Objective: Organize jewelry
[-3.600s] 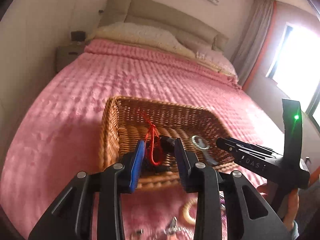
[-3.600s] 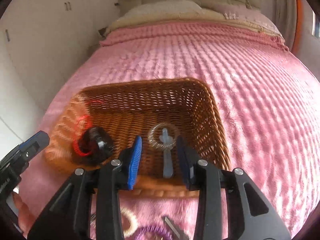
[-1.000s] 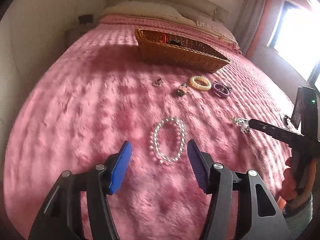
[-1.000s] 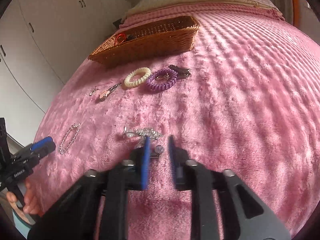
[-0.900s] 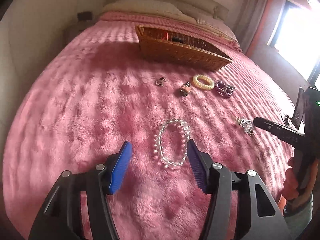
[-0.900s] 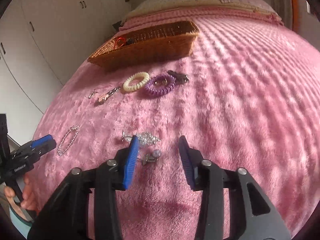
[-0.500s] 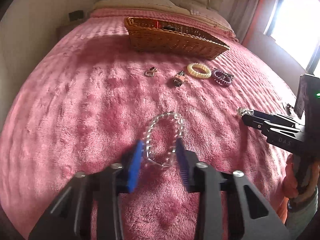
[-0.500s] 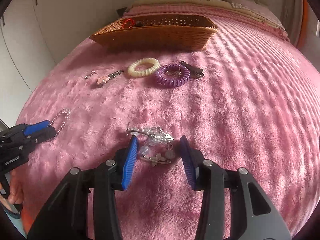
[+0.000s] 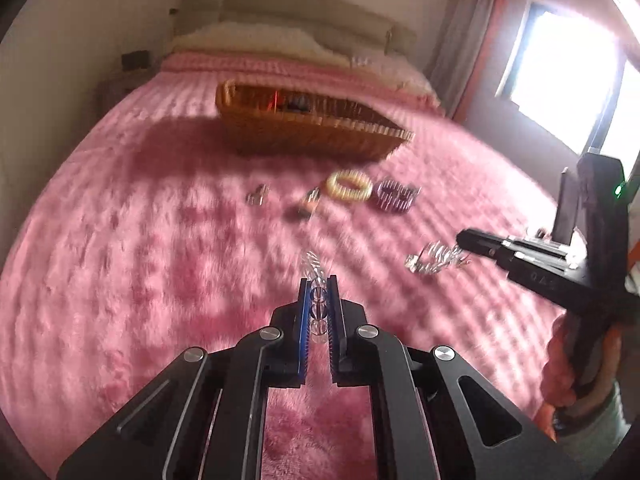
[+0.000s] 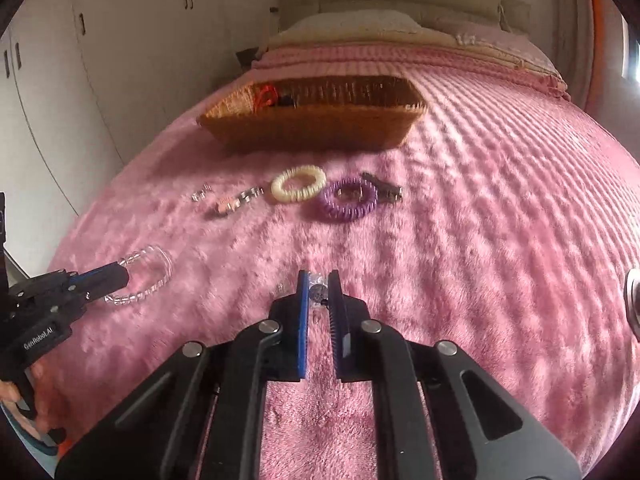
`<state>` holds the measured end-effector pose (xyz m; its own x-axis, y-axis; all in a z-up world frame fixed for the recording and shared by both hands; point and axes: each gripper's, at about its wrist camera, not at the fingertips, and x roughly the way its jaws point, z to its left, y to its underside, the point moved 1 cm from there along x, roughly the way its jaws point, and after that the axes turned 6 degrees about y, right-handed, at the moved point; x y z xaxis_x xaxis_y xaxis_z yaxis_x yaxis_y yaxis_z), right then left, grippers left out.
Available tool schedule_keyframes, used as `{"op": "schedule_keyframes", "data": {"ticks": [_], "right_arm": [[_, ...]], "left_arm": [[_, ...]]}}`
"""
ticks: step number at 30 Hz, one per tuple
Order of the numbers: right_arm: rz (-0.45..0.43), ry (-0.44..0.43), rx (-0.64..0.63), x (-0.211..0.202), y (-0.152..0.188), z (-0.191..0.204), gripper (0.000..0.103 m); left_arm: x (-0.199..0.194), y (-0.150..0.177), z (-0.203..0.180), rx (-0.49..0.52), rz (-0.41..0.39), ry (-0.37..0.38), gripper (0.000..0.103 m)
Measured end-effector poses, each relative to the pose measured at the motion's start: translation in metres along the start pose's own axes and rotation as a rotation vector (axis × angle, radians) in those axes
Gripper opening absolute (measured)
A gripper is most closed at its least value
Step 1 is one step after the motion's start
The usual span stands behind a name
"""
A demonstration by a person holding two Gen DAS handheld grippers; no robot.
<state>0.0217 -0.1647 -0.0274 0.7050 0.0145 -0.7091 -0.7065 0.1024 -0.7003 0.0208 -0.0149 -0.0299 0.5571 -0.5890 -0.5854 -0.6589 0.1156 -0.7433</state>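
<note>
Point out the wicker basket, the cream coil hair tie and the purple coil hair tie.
wicker basket (image 10: 312, 130): right wrist view, front wall.
cream coil hair tie (image 10: 298, 183): right wrist view, near side of the ring.
purple coil hair tie (image 10: 347, 209): right wrist view, near side of the coil.

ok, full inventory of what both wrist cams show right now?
wicker basket: 1, brown, far end of the jewelry row; something red and dark inside
coil hair tie: 1, cream, in front of the basket
purple coil tie: 1, right of the cream one, dark clip touching it
small clips: 2, metallic, left of the cream tie
clear bead bracelet: 1, in left gripper
silver jewelry piece: 1, in right gripper
blanket: pink, covers the bed
pillows: pale, at headboard
hand: holds right gripper handle
</note>
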Motion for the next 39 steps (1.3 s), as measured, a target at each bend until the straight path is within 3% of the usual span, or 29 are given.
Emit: {"op": "schedule_keyframes", "data": {"ticks": [5, 17, 21, 26, 33, 39], "right_arm": [[-0.039, -0.007, -0.002, -0.012, -0.012, -0.001, 0.008], [-0.083, -0.076, 0.047, -0.031, -0.038, -0.018, 0.008], [-0.142, -0.046, 0.017, -0.040, -0.068, -0.017, 0.008], [-0.228, 0.005, -0.025, -0.041, -0.120, -0.013, 0.008], [-0.244, 0.021, -0.002, 0.010, -0.193, -0.021, 0.008], [-0.123, 0.021, 0.029, 0.091, -0.215, -0.026, 0.008]], "left_arm": [[-0.012, -0.017, -0.003, -0.001, -0.063, 0.022, 0.005], [-0.016, -0.052, -0.007, 0.020, -0.131, 0.027, 0.005], [-0.014, -0.079, -0.008, 0.042, -0.168, 0.023, 0.006], [0.002, -0.136, -0.010, 0.066, -0.225, 0.019, 0.005], [0.061, -0.197, 0.004, 0.040, -0.244, -0.024, 0.006], [0.128, -0.205, 0.033, -0.029, -0.161, -0.079, 0.006]]}}
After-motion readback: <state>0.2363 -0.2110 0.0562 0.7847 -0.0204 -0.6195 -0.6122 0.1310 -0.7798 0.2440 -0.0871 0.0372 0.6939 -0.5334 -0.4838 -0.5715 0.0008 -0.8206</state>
